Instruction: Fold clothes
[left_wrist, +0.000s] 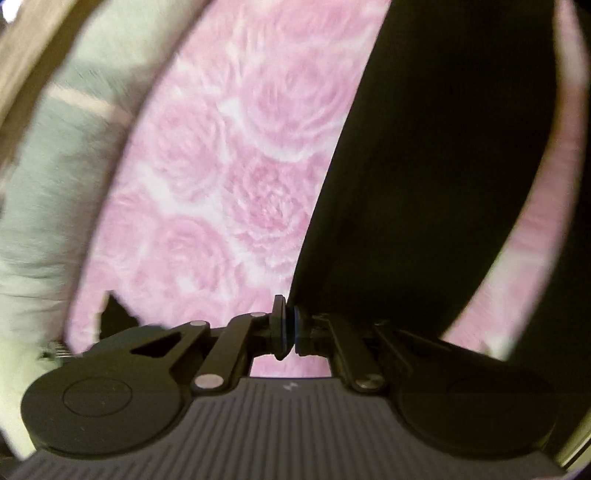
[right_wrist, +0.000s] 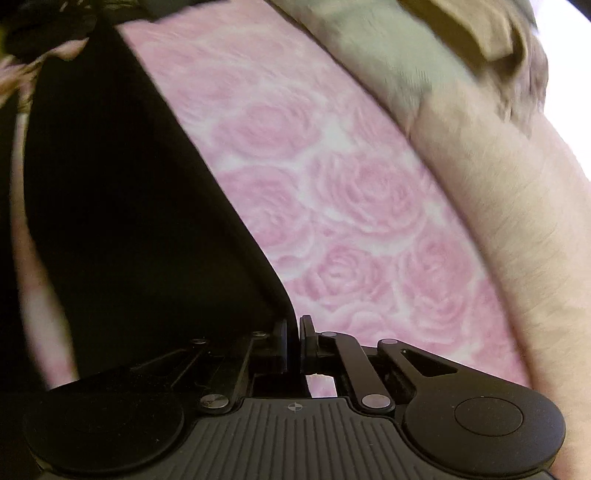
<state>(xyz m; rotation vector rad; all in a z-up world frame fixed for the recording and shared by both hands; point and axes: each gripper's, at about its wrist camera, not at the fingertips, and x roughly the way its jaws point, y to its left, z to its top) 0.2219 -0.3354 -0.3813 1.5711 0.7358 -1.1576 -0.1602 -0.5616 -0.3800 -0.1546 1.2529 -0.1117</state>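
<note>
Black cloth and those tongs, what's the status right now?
Left tongs shut on black cloth. Right tongs shut on it too. Cloth over pink rose sheet. Nothing in the way.

Each black plastic hand-held gripper (left_wrist: 287, 328) (right_wrist: 293, 345) has a ribbed grey base, silver pivot screws, round side discs and blue-edged pads.

A pink sheet (left_wrist: 236, 155) printed with large roses covers the surface below, seen in both wrist views. Along its edge lies pale grey-green bedding (right_wrist: 388, 48), blurred, with a beige cushion-like bulk (right_wrist: 517, 206) beside it and a tan fabric piece (right_wrist: 476, 26) above. Bright white light (right_wrist: 576, 40) shows at the far corner.
</note>
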